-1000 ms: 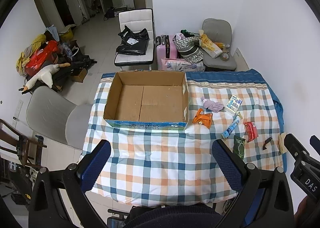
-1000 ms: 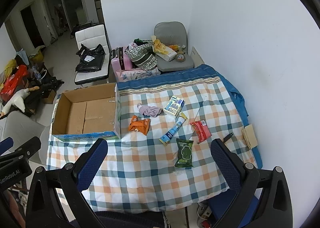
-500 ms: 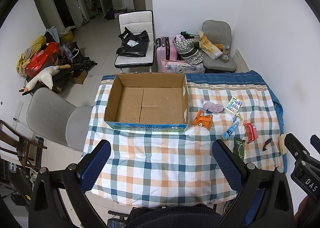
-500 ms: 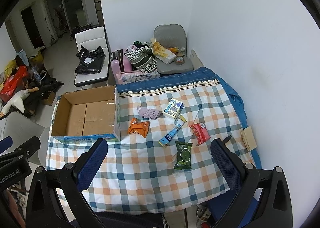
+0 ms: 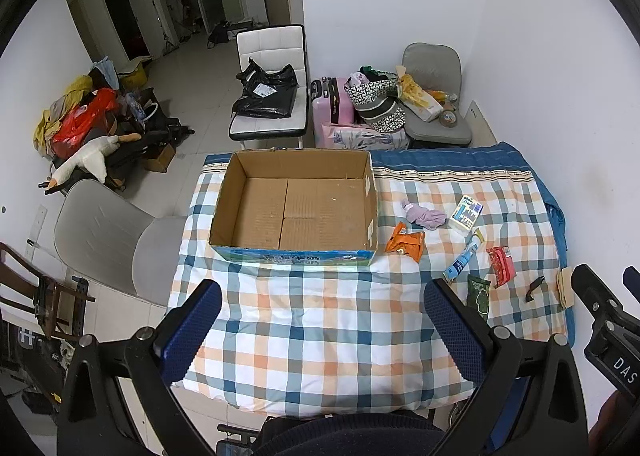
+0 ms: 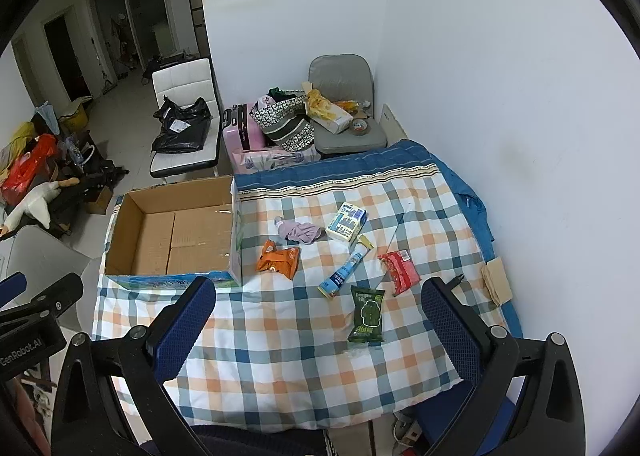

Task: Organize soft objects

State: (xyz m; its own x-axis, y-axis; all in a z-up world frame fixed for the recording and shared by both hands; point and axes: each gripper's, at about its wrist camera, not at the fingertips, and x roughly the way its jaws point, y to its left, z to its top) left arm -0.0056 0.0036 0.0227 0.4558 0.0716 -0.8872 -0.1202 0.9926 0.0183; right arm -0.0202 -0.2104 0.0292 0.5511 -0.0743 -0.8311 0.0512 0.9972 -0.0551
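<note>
An open, empty cardboard box [image 5: 296, 204] [image 6: 176, 228] stands on the checked table cover [image 5: 320, 316]. To its right lie a crumpled pink cloth [image 5: 426, 215] [image 6: 300, 231], an orange packet [image 5: 406, 243] [image 6: 279, 259], a white and blue carton [image 6: 346, 221], a blue tube [image 6: 346, 268], a red packet [image 6: 400, 271] and a green packet [image 6: 366, 314]. My left gripper [image 5: 322, 332] is open and empty, high above the table's near edge. My right gripper [image 6: 316, 332] is open and empty, high above the near right part.
A small black item [image 5: 534, 288] and a tan pad [image 6: 497, 278] lie at the table's right edge. A white wall is close on the right. A grey chair [image 5: 108, 232] stands left of the table. Chairs, bags and a pink suitcase [image 5: 332, 104] stand beyond.
Both grippers have risen or drawn back a little, so the table and box look slightly smaller and farther. Nothing on the table has moved.
</note>
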